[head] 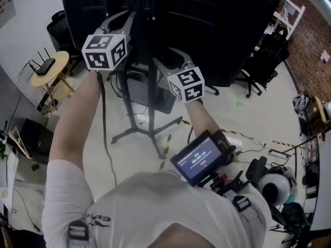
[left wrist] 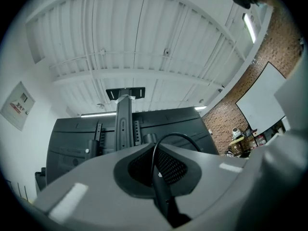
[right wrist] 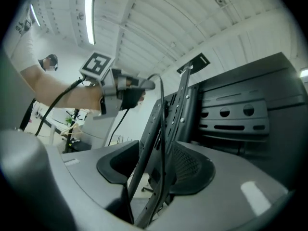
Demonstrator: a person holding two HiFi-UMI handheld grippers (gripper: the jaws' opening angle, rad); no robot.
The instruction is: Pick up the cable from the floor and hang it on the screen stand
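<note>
Both arms are raised toward the back of a large black screen as a person works a black cable against the screen stand. The left gripper is clamped on the cable. In the left gripper view the two dark pads of the left gripper meet around the cable, which rises out of the pinch and curls over to the right in a tight loop in front of the stand's upright column.

Seen from the head, the rest of the cable drops away from that gripper along the bare left forearm. Its long axis there is near vertical, with the free length heading down toward the floor.

The right gripper sits lower, just beside the stand's column. In the right gripper view the jaws of the right gripper stand a little apart. The cable arcs over from the tip of the left gripper and falls nearly straight down through that gap, running alongside the stand's perforated rail. Whether either pad touches the cable cannot be told.

The marker cubes on both grippers face the head camera. A round wooden side table with a small black device on it stands well apart at the left.
</note>
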